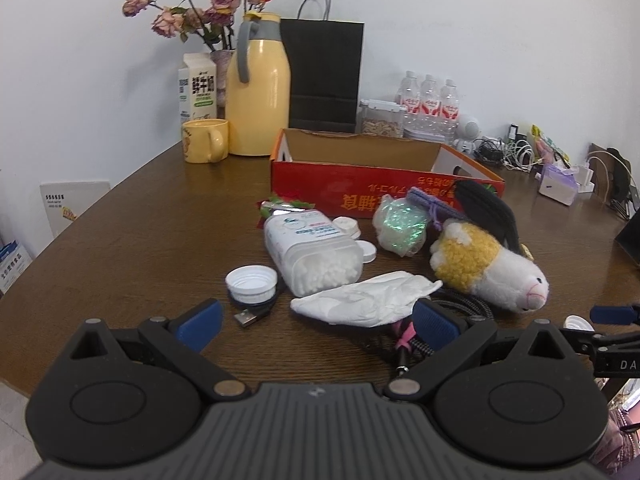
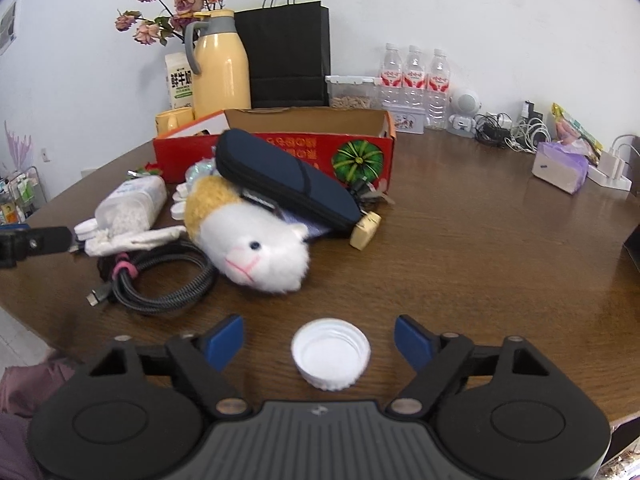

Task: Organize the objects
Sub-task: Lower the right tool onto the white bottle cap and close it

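The right gripper [image 2: 319, 340] stands partly open around the white ribbed plastic bottle cap [image 2: 331, 353] on the brown wooden surface [image 2: 480, 248] (gripping nothing yet), so an off-centre squeeze could flick it away.

I read "鲜牛奶" on the milk carton [image 1: 199, 90], "DA" on the right claw's [image 2: 319, 338] arm, red box [image 1: 372, 188] print inverted, illegible.

coiled cable [image 1: 472, 308] half hidden behind left tool; dried flowers [image 2: 172, 4] cut off at top edge
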`<state>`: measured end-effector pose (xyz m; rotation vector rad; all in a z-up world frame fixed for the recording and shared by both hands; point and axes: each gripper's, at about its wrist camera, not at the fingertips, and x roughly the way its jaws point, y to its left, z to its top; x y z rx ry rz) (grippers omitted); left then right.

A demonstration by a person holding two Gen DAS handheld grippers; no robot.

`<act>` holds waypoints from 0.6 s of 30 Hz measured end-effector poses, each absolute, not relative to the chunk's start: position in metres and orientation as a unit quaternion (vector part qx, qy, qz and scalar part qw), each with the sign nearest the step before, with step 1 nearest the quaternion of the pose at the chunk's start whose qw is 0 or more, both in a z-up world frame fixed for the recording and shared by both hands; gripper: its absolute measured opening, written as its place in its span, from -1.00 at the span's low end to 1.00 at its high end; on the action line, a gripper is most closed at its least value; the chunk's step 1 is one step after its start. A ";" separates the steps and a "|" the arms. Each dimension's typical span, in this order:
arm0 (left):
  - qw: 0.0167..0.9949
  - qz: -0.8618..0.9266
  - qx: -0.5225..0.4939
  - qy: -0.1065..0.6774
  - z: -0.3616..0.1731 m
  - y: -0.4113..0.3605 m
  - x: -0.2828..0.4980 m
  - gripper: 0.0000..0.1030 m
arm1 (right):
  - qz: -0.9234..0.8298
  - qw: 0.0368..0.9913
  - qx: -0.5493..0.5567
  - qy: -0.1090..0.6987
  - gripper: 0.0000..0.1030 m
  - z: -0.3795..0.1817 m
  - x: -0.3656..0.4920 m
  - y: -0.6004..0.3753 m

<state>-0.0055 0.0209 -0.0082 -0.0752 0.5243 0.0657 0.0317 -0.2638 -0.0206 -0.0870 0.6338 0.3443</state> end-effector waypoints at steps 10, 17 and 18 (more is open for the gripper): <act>0.962 0.052 -0.048 0.262 -0.011 0.033 -0.005 1.00 | 0.198 0.931 -0.029 0.304 -0.24 -0.031 0.031 -0.272; 0.961 0.039 -0.048 0.268 -0.013 0.031 0.000 1.00 | 0.198 0.934 -0.021 0.296 -0.24 -0.029 0.038 -0.273; 0.961 0.035 -0.047 0.269 -0.013 0.030 0.001 1.00 | 0.197 0.935 -0.021 0.294 -0.24 -0.027 0.040 -0.274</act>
